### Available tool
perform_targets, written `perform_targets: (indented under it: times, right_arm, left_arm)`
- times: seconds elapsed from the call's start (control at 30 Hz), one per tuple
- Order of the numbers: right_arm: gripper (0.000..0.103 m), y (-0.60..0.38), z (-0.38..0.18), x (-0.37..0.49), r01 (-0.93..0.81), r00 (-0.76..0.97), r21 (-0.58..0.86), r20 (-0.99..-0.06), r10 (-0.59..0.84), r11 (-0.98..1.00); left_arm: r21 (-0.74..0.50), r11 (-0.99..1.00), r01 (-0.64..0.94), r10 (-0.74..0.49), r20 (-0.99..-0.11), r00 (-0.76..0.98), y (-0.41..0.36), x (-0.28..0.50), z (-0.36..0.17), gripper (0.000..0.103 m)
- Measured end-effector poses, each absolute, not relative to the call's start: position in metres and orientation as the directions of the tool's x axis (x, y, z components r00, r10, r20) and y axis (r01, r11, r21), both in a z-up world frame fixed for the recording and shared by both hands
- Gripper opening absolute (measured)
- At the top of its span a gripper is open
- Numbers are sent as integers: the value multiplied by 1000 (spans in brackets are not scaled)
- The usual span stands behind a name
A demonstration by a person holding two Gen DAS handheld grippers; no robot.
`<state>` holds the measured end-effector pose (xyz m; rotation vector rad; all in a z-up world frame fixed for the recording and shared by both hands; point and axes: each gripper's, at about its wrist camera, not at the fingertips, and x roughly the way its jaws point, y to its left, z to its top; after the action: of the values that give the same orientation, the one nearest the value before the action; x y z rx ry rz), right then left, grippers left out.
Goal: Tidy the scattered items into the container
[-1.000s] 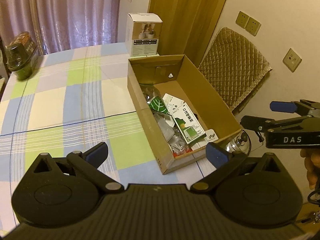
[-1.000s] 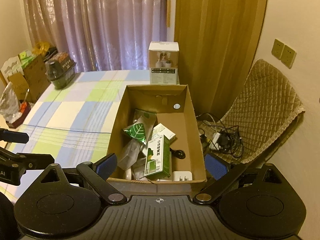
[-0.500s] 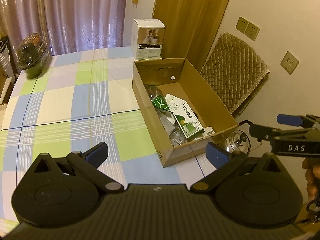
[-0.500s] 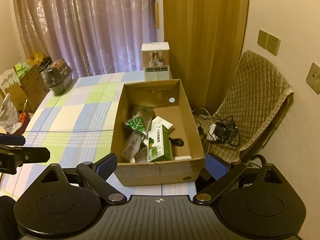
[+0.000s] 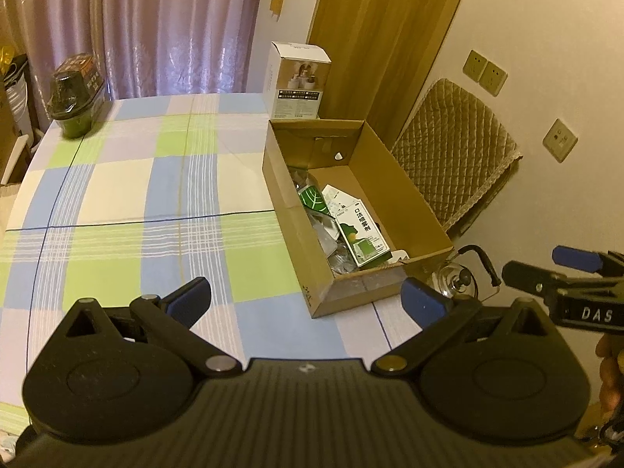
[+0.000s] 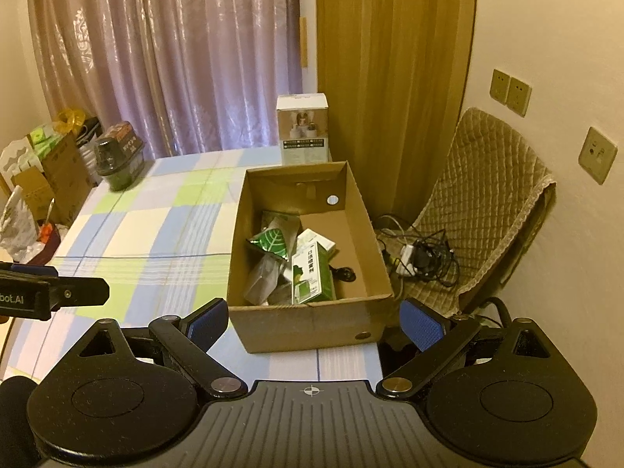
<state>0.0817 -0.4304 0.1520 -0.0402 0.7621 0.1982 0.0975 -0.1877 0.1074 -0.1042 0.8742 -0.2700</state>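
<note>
An open cardboard box stands at the right edge of the checked tablecloth. Inside lie a green-and-white carton, a green leaf-print packet, a white packet and clear plastic wrappers. My left gripper is open and empty, held above the cloth near the box's front corner. My right gripper is open and empty, held in front of the box's near end wall. Each gripper shows at the edge of the other's view.
A white product box stands behind the cardboard box. A dark green container sits at the far left corner. A quilted chair and tangled cables are beyond the table's right edge. A glass kettle is below the box.
Both grippers have drawn back and risen from the box, which looks smaller and farther now. Both stay open and empty.
</note>
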Motion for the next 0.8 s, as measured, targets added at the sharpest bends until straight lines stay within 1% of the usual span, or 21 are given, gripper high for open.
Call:
perform_targets:
  times: [0.4,0.6,0.8]
  right_arm:
    - [99,-432,150,61,-185,698,56,-695,171,981]
    - [99,-440,154,56,-165,700,112,-686,196,980]
    - [99,-443,158,52,-158,707,110,-681,190,981]
  left_arm:
    - [-193,967,167,-255,-735,628,-183,76,113,102]
    - [-203,968,150,-252,-742,621,-182,69,113,102]
    - [-212,966,147,-257,-743,618,-184,66,113,102]
